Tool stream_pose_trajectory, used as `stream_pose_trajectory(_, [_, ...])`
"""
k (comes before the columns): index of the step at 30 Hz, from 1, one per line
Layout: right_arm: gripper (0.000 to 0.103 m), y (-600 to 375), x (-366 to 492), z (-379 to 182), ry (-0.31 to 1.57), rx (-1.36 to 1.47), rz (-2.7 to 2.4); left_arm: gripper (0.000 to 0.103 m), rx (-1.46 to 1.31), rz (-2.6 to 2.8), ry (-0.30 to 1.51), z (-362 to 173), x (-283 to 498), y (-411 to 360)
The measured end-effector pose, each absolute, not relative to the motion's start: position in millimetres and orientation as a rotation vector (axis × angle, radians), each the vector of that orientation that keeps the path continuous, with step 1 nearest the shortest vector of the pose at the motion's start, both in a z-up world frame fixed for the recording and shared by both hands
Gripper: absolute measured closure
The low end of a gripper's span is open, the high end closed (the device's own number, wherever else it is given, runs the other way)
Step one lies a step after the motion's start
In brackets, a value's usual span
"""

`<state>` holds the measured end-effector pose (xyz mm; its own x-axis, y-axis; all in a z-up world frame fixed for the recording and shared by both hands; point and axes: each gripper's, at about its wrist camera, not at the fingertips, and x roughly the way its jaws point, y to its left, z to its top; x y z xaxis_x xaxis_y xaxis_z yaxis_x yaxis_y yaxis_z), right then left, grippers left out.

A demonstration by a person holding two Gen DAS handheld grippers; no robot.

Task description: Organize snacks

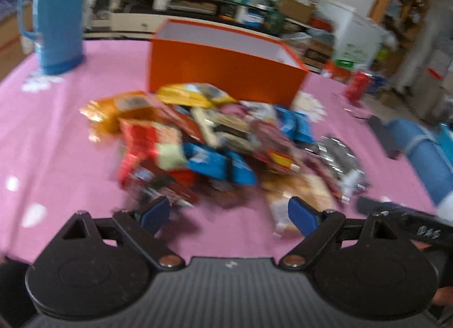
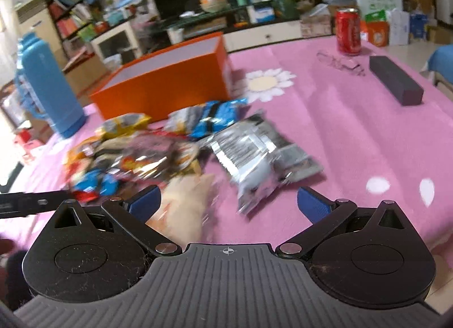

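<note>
An orange box (image 1: 226, 73) stands open-topped toward the far edge of the pink tabletop (image 1: 70, 135). Its pale inner walls show, but its floor is hidden from both views, so whether anything lies inside cannot be told. Just in front of the box, a heap of snack packets (image 1: 203, 141) is spread over the middle of the tabletop: a yellow packet (image 1: 192, 95) nearest the box wall, blue packets (image 2: 215, 118), red ones, and a silver foil packet (image 2: 260, 152) at the heap's right side. All of them lie outside the box.

A blue thermos jug (image 1: 56, 16) stands upright near the far left corner. A red drink can (image 2: 348, 30) stands upright near the far right edge, with a dark oblong case (image 2: 396, 81) lying flat closer in, well apart from the snacks.

The left gripper (image 1: 228, 214) has its fingers wide, with nothing between them, at the near side of the heap. The right gripper (image 2: 229, 203) is also spread wide and empty; a pale packet (image 2: 187, 203) lies on the tabletop beyond its left finger.
</note>
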<state>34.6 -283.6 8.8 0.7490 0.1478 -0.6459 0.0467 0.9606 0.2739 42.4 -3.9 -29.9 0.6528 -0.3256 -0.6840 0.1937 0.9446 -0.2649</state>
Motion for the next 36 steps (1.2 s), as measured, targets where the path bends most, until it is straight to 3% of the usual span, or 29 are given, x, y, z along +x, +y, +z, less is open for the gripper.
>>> stream_pose_trajectory(19, [0.01, -201.9, 80.6, -21.5, 0.824, 0.117, 0.205, 0.014, 0.021, -0.104, 0.865, -77.2, 76.3, 25.8])
stream_pose_trajectory(22, [0.011, -205.5, 84.3, -28.3, 0.846, 0.154, 0.174, 0.021, -0.027, -0.107, 0.885, -86.2, 74.5, 34.8])
stream_pose_trajectory(23, [0.011, -206.8, 84.4, -30.0, 0.845, 0.16, 0.167, 0.031, -0.015, -0.105, 0.863, -86.1, 70.6, 35.3])
stream_pose_trajectory(24, [0.013, -207.6, 84.8, -32.1, 0.849, 0.17, 0.162, 0.04, 0.006, -0.104, 0.858, -85.6, 68.8, 34.3])
stream_pose_trajectory(28, [0.036, -204.1, 77.2, -31.1, 0.818, 0.153, 0.15, 0.053, -0.017, -0.098, 0.85, -81.9, 66.2, 43.2])
stream_pose_trajectory(30, [0.041, -207.1, 72.1, -28.2, 0.815, 0.179, 0.149, 0.061, -0.053, -0.106, 0.844, -77.8, 66.3, 50.8])
stream_pose_trajectory(34, [0.052, -212.9, 63.9, -18.2, 0.798, 0.187, 0.138, 0.061, -0.102, -0.108, 0.82, -66.8, 62.2, 65.2])
stream_pose_trajectory(36, [0.052, -215.7, 64.2, -16.8, 0.789, 0.199, 0.134, 0.061, -0.086, -0.079, 0.825, -70.3, 69.4, 66.8])
